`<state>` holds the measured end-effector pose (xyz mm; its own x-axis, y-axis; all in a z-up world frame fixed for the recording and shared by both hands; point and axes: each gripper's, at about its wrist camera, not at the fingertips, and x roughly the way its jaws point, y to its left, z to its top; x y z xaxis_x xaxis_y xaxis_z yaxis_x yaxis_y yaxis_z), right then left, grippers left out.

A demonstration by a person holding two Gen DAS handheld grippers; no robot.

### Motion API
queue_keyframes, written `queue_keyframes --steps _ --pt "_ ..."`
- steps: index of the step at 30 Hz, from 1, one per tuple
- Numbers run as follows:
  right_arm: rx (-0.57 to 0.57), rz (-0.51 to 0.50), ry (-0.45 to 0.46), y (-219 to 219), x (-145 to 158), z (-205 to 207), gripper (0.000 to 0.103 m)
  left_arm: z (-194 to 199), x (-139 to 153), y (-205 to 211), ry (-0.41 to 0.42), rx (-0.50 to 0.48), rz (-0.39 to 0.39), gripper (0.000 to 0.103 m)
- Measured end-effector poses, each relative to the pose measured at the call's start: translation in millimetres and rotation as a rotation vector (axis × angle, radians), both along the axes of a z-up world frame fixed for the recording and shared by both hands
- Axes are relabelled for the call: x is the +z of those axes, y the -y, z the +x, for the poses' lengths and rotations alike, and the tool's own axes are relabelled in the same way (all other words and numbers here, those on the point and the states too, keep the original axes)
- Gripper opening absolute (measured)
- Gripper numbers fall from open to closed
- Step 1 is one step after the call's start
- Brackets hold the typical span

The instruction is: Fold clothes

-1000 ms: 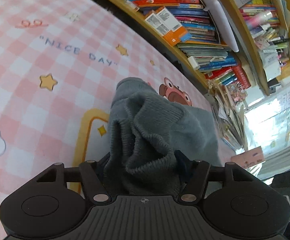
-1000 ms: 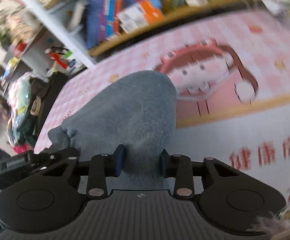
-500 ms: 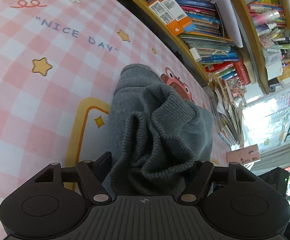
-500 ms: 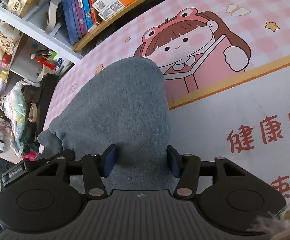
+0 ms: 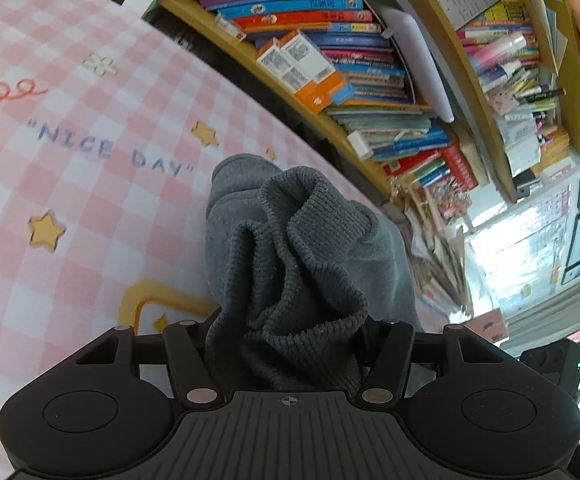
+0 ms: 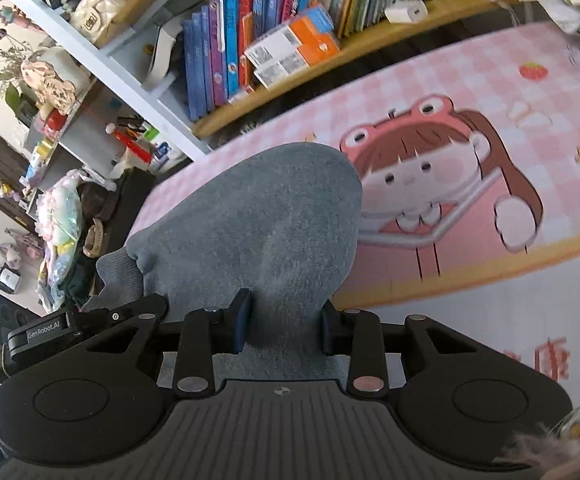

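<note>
A grey sweater (image 5: 290, 256) hangs over a pink checked play mat (image 5: 70, 168). My left gripper (image 5: 288, 344) is shut on its bunched ribbed edge, which hides both fingertips. My right gripper (image 6: 284, 324) is shut on the smooth grey body of the same sweater (image 6: 258, 220), with the blue pads (image 6: 242, 320) pressed against the cloth. The left gripper's body (image 6: 50, 332) shows at the left of the right wrist view, close beside the right one. The sweater drapes down and forward from both grippers toward the mat.
The mat (image 6: 470, 208) carries a cartoon girl print and Chinese lettering. A wooden bookshelf (image 5: 330, 80) full of books runs along the mat's far edge. A white shelf with toys and clutter (image 6: 70, 92) stands at the left.
Both grippers keep their hold on the sweater. Both views have tilted up, so the bookshelf fills more of the frame and the cloth hangs a little higher over the mat.
</note>
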<state>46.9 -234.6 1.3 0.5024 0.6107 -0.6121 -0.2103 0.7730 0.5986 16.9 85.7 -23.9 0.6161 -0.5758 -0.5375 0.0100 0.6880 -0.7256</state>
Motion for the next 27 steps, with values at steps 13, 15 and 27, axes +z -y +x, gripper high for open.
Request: queue_keyframes --steps 13,15,27 --pt "-0.006 -0.004 0.052 0.5 10.8 86.9 0.031 89.3 11.7 1.2 0.048 -0.024 0.020 0.059" --pt "-0.005 -0.006 0.055 0.1 9.3 100.9 0.031 103.8 10.8 1.0 0.051 -0.026 0.024 0.059" --pt "-0.019 -0.011 0.063 -5.3 -6.4 178.7 0.031 182.0 -0.7 -1.7 0.068 -0.030 0.038 0.059"
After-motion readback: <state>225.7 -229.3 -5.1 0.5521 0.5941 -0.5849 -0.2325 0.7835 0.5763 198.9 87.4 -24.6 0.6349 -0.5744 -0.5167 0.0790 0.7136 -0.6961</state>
